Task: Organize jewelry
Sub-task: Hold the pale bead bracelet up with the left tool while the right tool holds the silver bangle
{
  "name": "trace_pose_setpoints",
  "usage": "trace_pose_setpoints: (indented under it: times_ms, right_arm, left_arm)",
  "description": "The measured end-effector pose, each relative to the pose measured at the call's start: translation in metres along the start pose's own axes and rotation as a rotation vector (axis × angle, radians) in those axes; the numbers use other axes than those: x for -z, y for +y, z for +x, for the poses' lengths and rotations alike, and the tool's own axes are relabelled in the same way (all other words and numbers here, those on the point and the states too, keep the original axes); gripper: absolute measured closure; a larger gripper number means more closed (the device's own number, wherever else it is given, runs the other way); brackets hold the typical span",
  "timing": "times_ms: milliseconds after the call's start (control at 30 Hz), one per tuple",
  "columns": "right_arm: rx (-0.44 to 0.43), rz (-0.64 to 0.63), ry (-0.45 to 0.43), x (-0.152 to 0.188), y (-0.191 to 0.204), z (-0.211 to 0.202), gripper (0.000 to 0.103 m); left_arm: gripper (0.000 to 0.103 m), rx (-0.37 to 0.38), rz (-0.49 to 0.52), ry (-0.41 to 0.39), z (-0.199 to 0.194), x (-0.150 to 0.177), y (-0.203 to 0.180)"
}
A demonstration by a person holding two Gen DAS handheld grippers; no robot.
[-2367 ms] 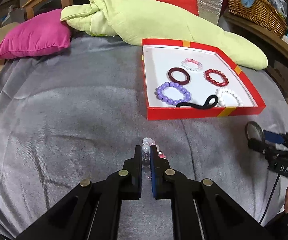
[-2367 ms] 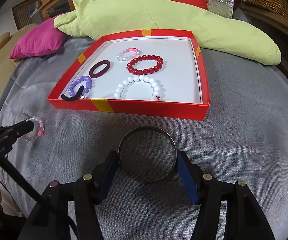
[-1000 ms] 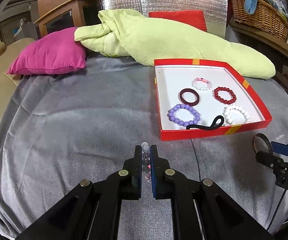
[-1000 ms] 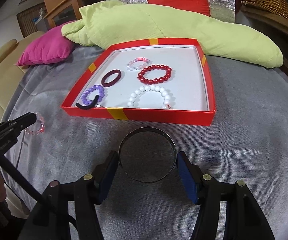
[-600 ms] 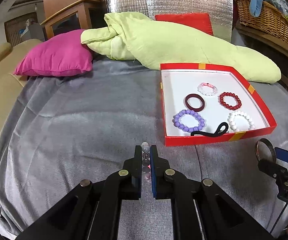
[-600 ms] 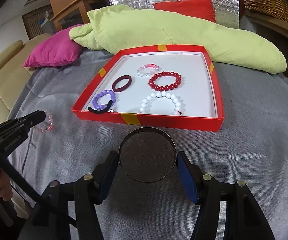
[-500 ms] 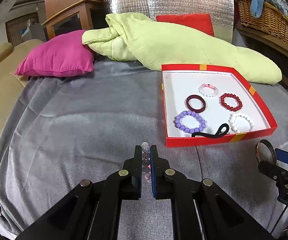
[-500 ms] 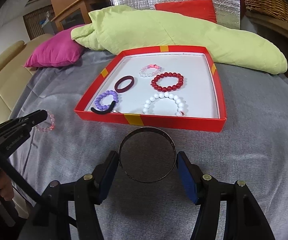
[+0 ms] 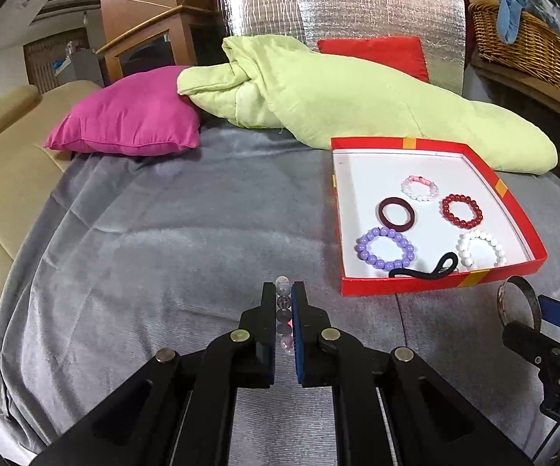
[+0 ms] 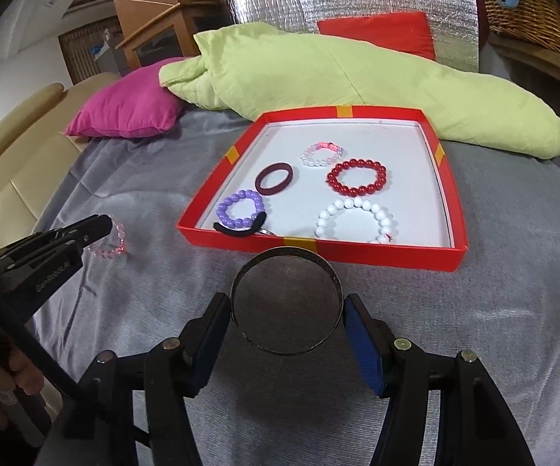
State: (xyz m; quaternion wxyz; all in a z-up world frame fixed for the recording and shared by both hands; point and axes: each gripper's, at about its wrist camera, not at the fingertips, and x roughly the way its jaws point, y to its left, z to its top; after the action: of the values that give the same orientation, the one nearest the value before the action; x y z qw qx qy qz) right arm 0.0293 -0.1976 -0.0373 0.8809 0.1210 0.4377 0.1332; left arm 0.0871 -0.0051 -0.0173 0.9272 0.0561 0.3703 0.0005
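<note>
Jewelry's mostly sitting in the red box already: a purple bead bracelet, a dark maroon ring-shaped band, a red bead bracelet, a white bead bracelet, a small pink-and-white bead bracelet and a black hair tie draped against the near wall. Box is on a grey blanket, with a magenta pillow and a lime green quilt behind it.

Left gripper has its fingers pinched tight on a clear-and-pink bead bracelet, which hangs just off the blanket as far as I can tell, well left of the box. Right gripper has its fingers spread wide and pressed on either side of a metal bangle, held up near the box's front wall. You can see the bangle from the left wrist view too, just right of the box's near corner.
</note>
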Motion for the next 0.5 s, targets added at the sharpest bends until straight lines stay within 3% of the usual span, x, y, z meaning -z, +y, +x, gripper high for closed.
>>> trace_pose_setpoints:
  times_ms: [500]
  right_arm:
    - [0.019,0.030,-0.056,-0.006,-0.006,-0.006,0.040]
  left_arm:
    - [0.095,-0.043,-0.027,-0.027,-0.002,-0.007,0.011]
